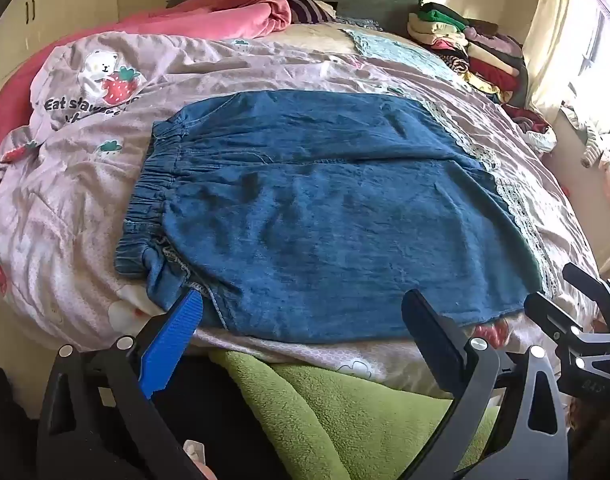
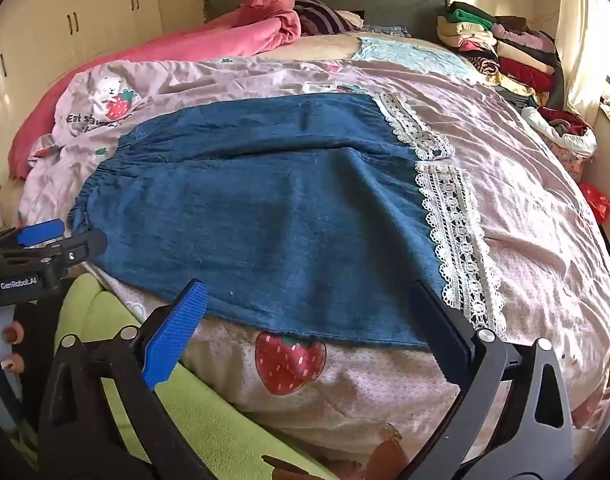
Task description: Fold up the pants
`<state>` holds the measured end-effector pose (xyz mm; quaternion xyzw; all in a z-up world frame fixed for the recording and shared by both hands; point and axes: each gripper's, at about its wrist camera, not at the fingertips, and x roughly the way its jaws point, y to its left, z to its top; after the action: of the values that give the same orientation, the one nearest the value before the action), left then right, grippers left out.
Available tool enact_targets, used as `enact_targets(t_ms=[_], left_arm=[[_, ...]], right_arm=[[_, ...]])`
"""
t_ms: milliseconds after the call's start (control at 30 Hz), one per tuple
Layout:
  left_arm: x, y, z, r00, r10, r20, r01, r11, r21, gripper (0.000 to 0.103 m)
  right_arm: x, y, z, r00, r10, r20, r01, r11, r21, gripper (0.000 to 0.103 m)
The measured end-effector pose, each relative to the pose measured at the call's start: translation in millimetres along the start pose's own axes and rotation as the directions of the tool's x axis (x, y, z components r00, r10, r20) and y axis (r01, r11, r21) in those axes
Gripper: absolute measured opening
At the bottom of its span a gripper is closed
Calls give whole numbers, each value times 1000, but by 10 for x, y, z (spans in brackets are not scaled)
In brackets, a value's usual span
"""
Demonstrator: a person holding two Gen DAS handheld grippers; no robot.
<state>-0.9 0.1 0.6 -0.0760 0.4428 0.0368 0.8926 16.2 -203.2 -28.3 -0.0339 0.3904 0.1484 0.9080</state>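
Blue denim pants [image 1: 325, 216] with white lace hems [image 2: 457, 236] lie flat across the pink strawberry-print quilt [image 2: 525, 200], elastic waistband [image 1: 153, 196] to the left. My left gripper [image 1: 305, 308] stands open at the near edge of the pants, its blue pad [image 1: 173, 344] by the waistband corner, nothing gripped. Over the near hem end my right gripper [image 2: 309, 296] is open too, with the denim edge lying between its fingers but not pinched. The left gripper [image 2: 61, 236] shows at the left edge of the right wrist view, and the right gripper [image 1: 561, 300] at the right edge of the left wrist view.
A pink blanket [image 1: 233, 12] and striped cloth lie at the head of the bed. A pile of folded clothes [image 1: 473, 48] sits at the far right corner. A green fleece blanket [image 1: 325, 412] hangs over the near bed edge. Cupboards [image 2: 65, 24] line the left wall.
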Motion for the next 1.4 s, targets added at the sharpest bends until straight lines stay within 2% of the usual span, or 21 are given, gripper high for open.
enact_targets(t_ms=[1400], left_arm=[[-67,-44,16,1000,12,7,-12,1000,25,99]], right_arm=[[13,19,-7,1000,-6,-8,5,1000,-7,95]])
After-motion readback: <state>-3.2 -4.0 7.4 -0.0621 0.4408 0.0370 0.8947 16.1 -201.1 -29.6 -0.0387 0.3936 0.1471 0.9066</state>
